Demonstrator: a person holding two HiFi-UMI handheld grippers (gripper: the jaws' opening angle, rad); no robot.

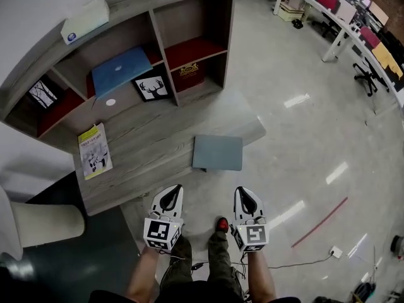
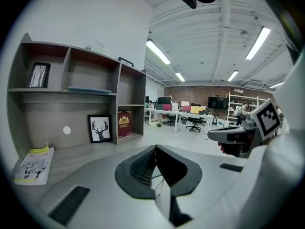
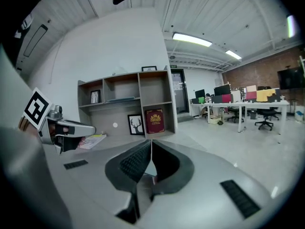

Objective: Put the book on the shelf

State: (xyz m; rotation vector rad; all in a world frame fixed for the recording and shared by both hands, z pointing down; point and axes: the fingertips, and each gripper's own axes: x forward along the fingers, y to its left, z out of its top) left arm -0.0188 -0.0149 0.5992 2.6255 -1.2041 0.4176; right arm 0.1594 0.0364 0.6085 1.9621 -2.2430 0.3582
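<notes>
The wooden shelf unit stands against the white wall, well ahead of both pairs of fingers. The low wooden worktop runs out from its base toward them.

The grey book lies flat at the worktop's front edge. It is ahead of the fingers, roughly between the lines of the two grippers and apart from both.

The person holds the grippers side by side, low over the pale floor. The left gripper has its fingers pressed together with nothing between them. The right gripper is the same, its fingers closed on nothing.

Further ahead, a flat blue slab rests on the middle shelf. Off to the left of the left fingers, a yellow booklet lies on the worktop.

A red book with a gold crest stands in the lower right compartment, ahead of the right fingers. A framed deer picture leans just left of it. A smaller framed tree picture sits in the far left compartment, and a white box lies on top of the unit.
</notes>
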